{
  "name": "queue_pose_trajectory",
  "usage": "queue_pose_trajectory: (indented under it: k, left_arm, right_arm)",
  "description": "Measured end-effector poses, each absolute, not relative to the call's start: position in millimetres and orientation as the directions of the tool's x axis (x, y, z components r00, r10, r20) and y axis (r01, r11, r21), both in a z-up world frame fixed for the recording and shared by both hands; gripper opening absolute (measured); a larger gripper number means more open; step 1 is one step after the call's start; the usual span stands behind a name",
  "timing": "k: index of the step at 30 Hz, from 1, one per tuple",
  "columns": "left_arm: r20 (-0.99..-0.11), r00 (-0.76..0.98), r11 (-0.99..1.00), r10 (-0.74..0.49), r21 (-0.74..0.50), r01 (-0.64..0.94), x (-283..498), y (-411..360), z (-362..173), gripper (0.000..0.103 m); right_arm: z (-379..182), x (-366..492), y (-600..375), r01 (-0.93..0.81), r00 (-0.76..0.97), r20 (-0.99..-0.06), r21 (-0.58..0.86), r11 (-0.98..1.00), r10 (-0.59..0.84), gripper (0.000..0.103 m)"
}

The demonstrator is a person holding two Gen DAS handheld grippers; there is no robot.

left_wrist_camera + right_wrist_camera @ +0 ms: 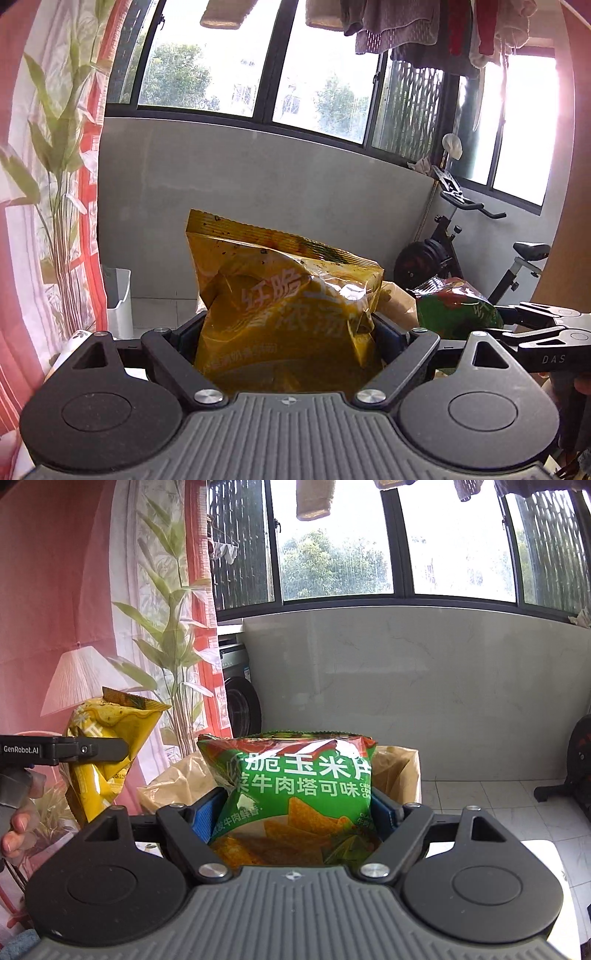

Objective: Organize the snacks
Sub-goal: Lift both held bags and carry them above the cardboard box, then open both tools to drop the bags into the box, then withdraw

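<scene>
My left gripper (288, 332) is shut on a yellow snack bag (280, 295), which stands upright between its fingers and is held up in the air. The right wrist view shows the same yellow snack bag (107, 753) at the left, clamped by the left gripper (110, 751). My right gripper (295, 808) is shut on a green corn-chip bag (295, 797), also upright and lifted. In the left wrist view the green corn-chip bag (458, 310) shows at the right with the right gripper (495, 325) on it. A brown paper bag (402, 771) stands open just behind both snack bags.
A grey half-wall under big windows lies ahead. An exercise bike (480, 251) stands at the right, a white bin (118, 306) at the left. A red-and-white curtain (55, 184) with leaf print hangs on the left. Laundry hangs overhead. A person's hand (14, 834) holds the left gripper's handle.
</scene>
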State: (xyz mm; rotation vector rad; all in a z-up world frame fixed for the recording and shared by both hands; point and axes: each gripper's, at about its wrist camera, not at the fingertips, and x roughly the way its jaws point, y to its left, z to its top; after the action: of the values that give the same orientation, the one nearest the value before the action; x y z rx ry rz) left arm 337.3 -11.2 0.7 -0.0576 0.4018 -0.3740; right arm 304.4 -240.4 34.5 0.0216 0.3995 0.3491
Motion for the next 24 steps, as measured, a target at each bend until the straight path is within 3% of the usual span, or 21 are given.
queue_pose_trajectory:
  k: [11, 16, 24]
  left_arm:
    - [-0.471, 0.839, 0.954, -0.273, -0.021, 0.299, 426.8, -65.6, -15.4, 0.092]
    - [-0.49, 0.847, 0.968, -0.208, 0.021, 0.25, 435.2, -72.1, -26.5, 0.094]
    - [-0.48, 0.851, 0.971, -0.213, -0.007, 0.239, 423.0, -53.5, -22.0, 0.097]
  right_arm:
    - [6.3, 398.6, -229.2, -0.266, 0.85, -0.467, 0.015, 0.964, 0.242, 0.083]
    - [-0.6, 407.8, -230.6, -0.25, 0.845, -0.473, 0.063, 0.966, 0.25, 0.093]
    - [3.1, 393.2, -237.0, -0.252, 0.85, -0.456, 0.088, 0.964, 0.264, 0.093]
